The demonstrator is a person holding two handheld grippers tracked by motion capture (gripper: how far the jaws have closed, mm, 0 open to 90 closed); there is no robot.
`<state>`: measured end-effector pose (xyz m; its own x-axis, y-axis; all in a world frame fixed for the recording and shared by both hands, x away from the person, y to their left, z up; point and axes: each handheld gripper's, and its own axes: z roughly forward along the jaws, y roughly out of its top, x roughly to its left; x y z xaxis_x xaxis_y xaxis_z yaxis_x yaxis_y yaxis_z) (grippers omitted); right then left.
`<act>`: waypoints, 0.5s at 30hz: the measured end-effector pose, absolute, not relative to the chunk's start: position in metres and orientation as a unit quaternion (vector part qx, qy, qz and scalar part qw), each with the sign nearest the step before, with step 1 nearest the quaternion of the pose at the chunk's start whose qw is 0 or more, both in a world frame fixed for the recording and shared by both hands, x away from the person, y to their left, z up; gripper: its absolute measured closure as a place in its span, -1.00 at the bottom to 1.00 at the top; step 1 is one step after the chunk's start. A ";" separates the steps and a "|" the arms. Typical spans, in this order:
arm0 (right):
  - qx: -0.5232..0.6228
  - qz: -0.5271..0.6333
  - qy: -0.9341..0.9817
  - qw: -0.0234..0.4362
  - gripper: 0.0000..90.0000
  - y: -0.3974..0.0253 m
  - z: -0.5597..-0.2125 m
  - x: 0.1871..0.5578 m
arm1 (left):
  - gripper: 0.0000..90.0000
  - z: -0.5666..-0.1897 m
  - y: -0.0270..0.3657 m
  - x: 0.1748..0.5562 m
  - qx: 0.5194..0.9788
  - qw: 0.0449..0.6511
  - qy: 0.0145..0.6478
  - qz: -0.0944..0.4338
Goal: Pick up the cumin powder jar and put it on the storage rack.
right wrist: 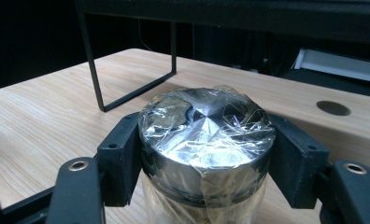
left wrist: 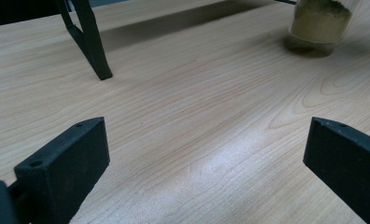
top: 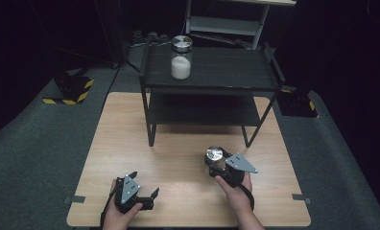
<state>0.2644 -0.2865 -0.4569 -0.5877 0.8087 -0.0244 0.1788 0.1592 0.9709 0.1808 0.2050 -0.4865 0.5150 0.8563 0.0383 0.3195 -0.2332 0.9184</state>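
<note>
**Right gripper clamps a foil-topped jar; left gripper rests open on the table**

In the high view, the left gripper [top: 147, 195] sits at about 7 o'clock on the wooden table [top: 125, 134], held by the person's left hand [top: 118, 215]. Its jaws stand spread wide with nothing between them; the left gripper view shows bare wood grain between the two black jaws, one leg of the black shelf rack [left wrist: 92, 42] at 11 o'clock, and the base of a jar of greenish-tan powder [left wrist: 319, 23] at 1 o'clock.

At the table's 12 o'clock edge stands the black two-tier shelf rack [top: 212, 67]. On its top tier, toward the left end, a glass jar of white powder [top: 181, 57] stands upright with a metal lid.

At about 5 o'clock on the table, the right gripper [top: 216, 163] is held by the person's right hand [top: 236, 189]. Its jaws press against both sides of the foil-topped jar [top: 213, 155], just below the lid. In the right gripper view the jar [right wrist: 206, 140] stands upright between the jaws, its metal lid covered in crinkled clear wrap, with the rack's leg frame [right wrist: 127, 70] behind at 11 o'clock.
</note>
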 end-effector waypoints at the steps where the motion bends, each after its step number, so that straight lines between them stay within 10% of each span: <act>1: 0.350 0.545 0.704 0.291 -0.24 -0.288 -0.455 0.263 | -0.98 -0.486 0.205 0.181 0.732 0.471 0.402 0.285; 15: 0.340 0.550 0.691 0.322 -0.24 -0.309 -0.427 0.242 | -0.98 -0.486 0.205 0.181 0.734 0.470 0.399 0.284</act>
